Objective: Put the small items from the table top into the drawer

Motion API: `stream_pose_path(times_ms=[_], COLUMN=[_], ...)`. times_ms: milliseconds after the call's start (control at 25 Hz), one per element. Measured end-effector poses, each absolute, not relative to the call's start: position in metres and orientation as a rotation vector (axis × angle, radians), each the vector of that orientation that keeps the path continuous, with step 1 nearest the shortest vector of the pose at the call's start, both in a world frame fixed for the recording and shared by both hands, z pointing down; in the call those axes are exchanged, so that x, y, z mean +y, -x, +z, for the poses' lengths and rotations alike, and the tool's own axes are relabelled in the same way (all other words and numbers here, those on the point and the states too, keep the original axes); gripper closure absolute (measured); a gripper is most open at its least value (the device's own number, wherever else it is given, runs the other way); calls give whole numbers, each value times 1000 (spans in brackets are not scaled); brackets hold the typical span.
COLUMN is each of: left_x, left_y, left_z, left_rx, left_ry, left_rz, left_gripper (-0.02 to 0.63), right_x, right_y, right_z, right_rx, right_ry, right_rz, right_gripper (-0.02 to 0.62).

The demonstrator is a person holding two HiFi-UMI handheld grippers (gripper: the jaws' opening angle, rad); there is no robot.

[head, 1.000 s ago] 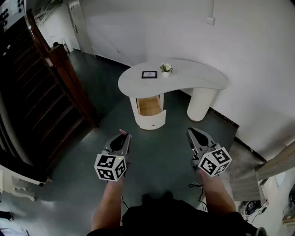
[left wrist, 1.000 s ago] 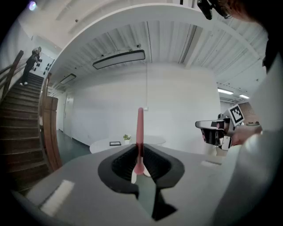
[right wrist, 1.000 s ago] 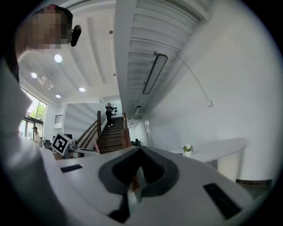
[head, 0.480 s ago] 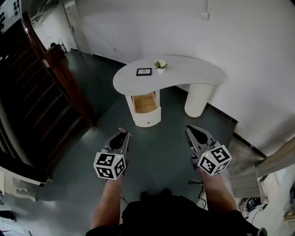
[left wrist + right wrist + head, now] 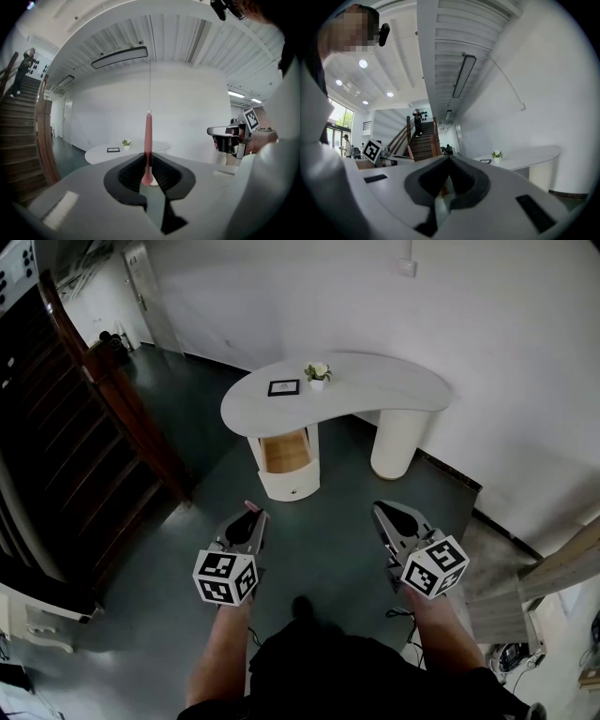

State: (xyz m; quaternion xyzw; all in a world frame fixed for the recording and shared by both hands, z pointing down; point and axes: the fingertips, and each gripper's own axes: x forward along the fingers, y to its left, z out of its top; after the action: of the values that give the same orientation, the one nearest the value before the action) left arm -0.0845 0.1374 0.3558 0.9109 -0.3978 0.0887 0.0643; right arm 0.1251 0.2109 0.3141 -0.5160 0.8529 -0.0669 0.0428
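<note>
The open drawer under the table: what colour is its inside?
The drawer is light wooden tan inside; the head view shows it best.

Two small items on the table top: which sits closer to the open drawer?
The dark picture frame, directly over the drawer; the potted plant stands beside it, farther off.

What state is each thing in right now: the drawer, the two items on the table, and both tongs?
Drawer: open, pulled out under the table, nothing visible inside.
Picture frame: on the table top, not in the drawer.
Potted plant: upright on the table top, just right of the frame.
Left tongs: shut, empty, well short of the table.
Right tongs: shut, empty, well short of the table.
</note>
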Motion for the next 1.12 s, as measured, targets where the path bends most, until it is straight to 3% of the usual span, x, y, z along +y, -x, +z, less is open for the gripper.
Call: stream_pose_path(times_ms=[520, 1120], left_x=[43, -98], left_y=[69, 109], left_z=[395, 410], left_rx=[-1160, -1140], left_ry=[-2699, -2656], left_rz=[272, 234], left_gripper=[555, 555], right_x=[115, -46], right_y=[-128, -60], right_z=[348, 359], right_rx=[2664, 2783], right_ry=[1579, 1505], right_rz=[-316, -398], right_gripper=[584, 584])
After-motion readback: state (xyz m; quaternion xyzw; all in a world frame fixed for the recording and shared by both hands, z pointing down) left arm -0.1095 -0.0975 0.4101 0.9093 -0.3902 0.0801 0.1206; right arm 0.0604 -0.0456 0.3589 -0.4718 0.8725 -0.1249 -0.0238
